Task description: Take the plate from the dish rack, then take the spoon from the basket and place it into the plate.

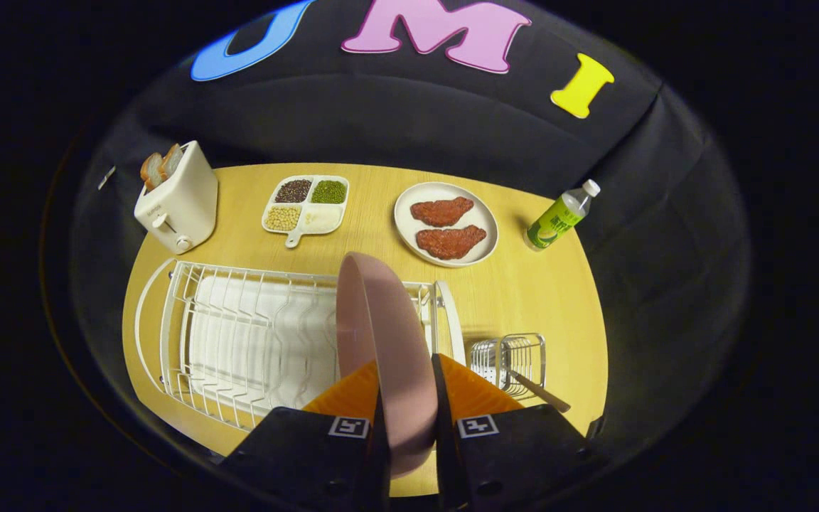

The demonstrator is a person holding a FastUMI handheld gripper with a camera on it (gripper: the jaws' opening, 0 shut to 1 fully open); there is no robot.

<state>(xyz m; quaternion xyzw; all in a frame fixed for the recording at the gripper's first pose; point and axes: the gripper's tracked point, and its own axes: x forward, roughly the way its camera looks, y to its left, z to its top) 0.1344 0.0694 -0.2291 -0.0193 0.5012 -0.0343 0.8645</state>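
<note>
While gripper (407, 384) pinches the pink plate (381, 334) edge-on above the dish rack (239, 334): rigid, smooth, probably slippery; rim hold suits. Spoon (534, 392) at 3 o'clock.

The gripper (406, 359) is a two-part tool; its two fingers (350, 392) are flat wedges that narrow forward to points, with fine ribbing across their faces; behind each finger sits a broad, matte, angular block; each block carries a small square black-and-white marker at its inner front corner, the pair set level with each other; a round recess, likely a screw seat, shows low on each block; thin dark inner edges line the fingers, both of which press on the pink plate (381, 313).
</note>
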